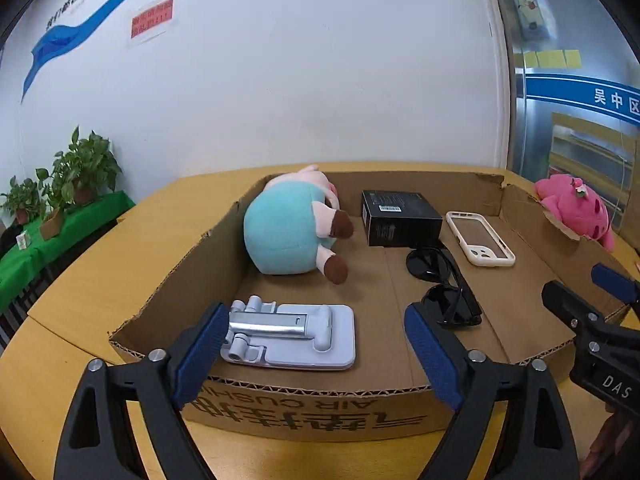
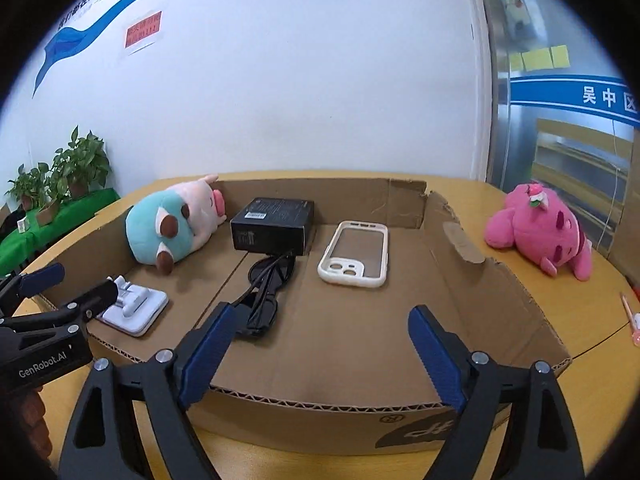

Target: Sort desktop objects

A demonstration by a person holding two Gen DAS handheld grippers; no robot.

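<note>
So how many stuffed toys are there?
2. The teal-and-pink plush lies in the cardboard box's far left corner; the pink plush lies on the table outside it, right. None seems hidden.

Your two grippers, up close: all black frames and blue pads

Your left gripper (image 1: 312, 352) has chunky matte-black arms with triangular cutouts, round silver screws at the joints, and ribbed dark-blue pads (image 1: 200, 354) on the inner faces. Your right gripper (image 2: 320, 354) is the same build: black arms, silver screws, blue ribbed pads (image 2: 436, 356). From the side, the right one's body shows white "DAS" lettering, and the left one's reads "GenRobot.AI" in white. There's a bit of your skin showing under each body at the frame edge, too dark to say more.
</note>
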